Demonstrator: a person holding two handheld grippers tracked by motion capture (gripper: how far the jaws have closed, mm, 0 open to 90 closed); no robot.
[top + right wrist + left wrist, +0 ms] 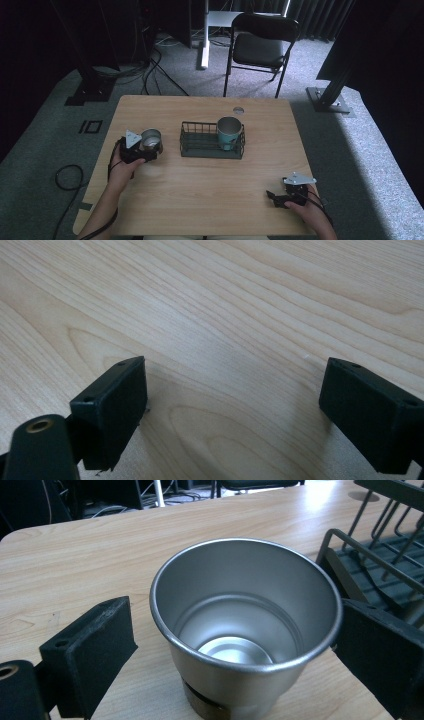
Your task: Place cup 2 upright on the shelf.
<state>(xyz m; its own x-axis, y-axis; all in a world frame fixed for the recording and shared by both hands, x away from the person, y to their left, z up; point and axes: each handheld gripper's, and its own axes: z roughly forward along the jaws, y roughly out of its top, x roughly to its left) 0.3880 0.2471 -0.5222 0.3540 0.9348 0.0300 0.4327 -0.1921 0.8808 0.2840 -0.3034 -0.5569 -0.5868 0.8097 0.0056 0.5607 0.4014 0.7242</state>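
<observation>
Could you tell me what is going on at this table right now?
A person holds a gripper in each hand. The left gripper has its jaws around a steel cup standing on the table, just left of a wire basket; a gap shows beside one jaw, so it is not clamped. A teal cup already stands in the basket's right end. The right gripper rests open near the table's front right corner, holding nothing.

I work at a desk [200, 195] of light wood with rounded corners. Near the middle, a little toward the far edge, stands a black wire basket [212, 140]. Just beside it, toward the left edge, a steel cup [151, 140] stands upright. A small round cap [238, 110] sits flat near the far edge.
</observation>
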